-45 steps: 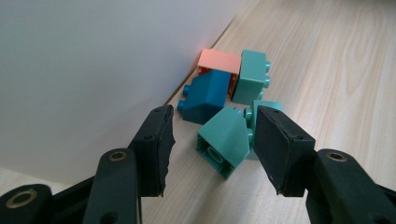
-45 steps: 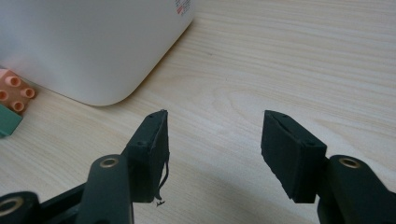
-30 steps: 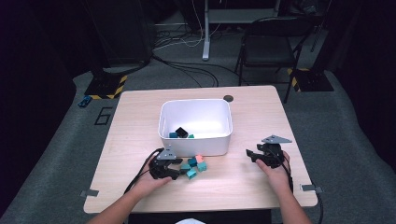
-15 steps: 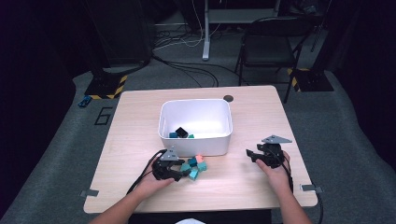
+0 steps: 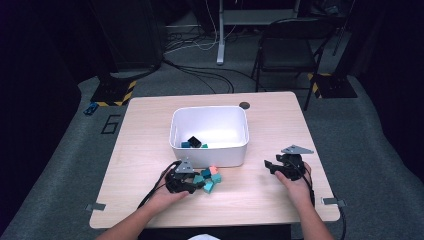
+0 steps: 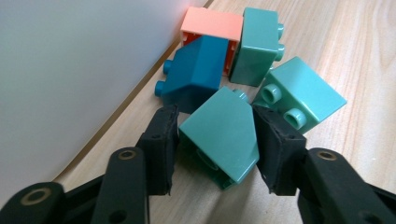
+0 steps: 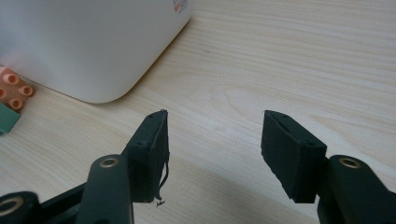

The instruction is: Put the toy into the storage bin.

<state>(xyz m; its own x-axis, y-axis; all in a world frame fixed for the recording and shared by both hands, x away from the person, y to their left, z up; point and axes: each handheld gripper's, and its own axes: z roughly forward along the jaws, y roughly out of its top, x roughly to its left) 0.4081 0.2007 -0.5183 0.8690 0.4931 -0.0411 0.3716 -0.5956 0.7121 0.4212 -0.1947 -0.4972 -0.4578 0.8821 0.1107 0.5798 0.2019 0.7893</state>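
Left tool point(image 6: 215, 135) just closing, clamped on a teal block point(image 6: 219, 135); right tool point(image 7: 212, 149) released over pale wooden table point(image 5: 150, 130), dark cabled floor point(image 5: 200, 60) around.

The bin point(image 5: 209, 131) stands at the middle of the table point(image 5: 140, 150). Several blocks point(image 5: 192, 143) lie in it, at its near left corner. A cluster of blocks point(image 5: 208, 179) lies on the table just before the bin's near wall. The left tool point(image 5: 192, 186) sits at this cluster, one block point(image 6: 219, 135) between its jaws. The right tool point(image 5: 269, 166) rests well to the right, before the bin's near right corner.
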